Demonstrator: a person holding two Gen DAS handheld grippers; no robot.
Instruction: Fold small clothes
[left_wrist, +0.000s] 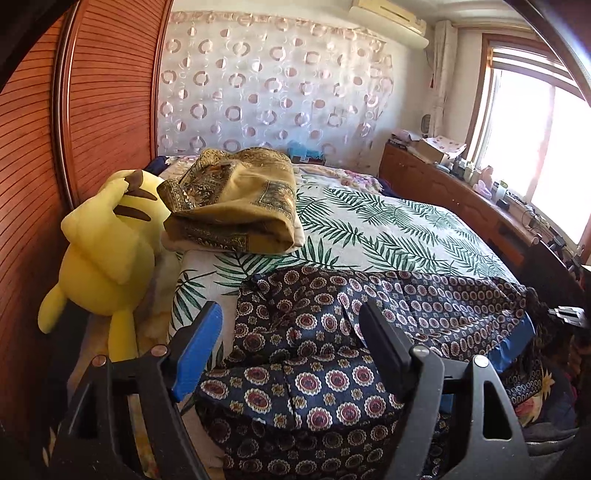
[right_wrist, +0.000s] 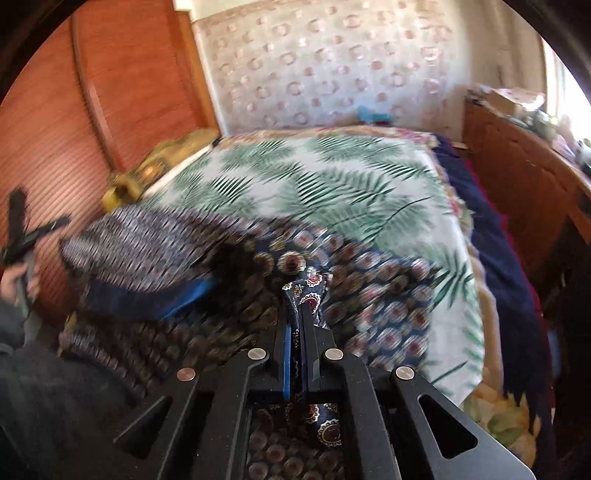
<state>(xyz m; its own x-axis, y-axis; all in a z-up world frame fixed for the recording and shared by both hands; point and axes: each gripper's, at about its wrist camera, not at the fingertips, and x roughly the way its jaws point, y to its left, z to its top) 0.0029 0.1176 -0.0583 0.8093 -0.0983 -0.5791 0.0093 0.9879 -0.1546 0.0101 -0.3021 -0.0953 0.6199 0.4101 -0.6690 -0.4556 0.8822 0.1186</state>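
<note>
Navy garment pinched; right claw closed.

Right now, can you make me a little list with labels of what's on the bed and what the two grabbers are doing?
bed: leaf-print cover
being folded: navy patterned garment, lying on the near end of the bed
left gripper: open, above the garment, holding nothing
right gripper: shut on a pinch of the garment
also there: folded tan cloth, yellow plush toy beside the bed

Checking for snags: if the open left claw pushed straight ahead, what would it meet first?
Probably the navy medallion-print garment, which lies between and ahead of the open left claw; the leaf-print bedspread is beyond it.
</note>
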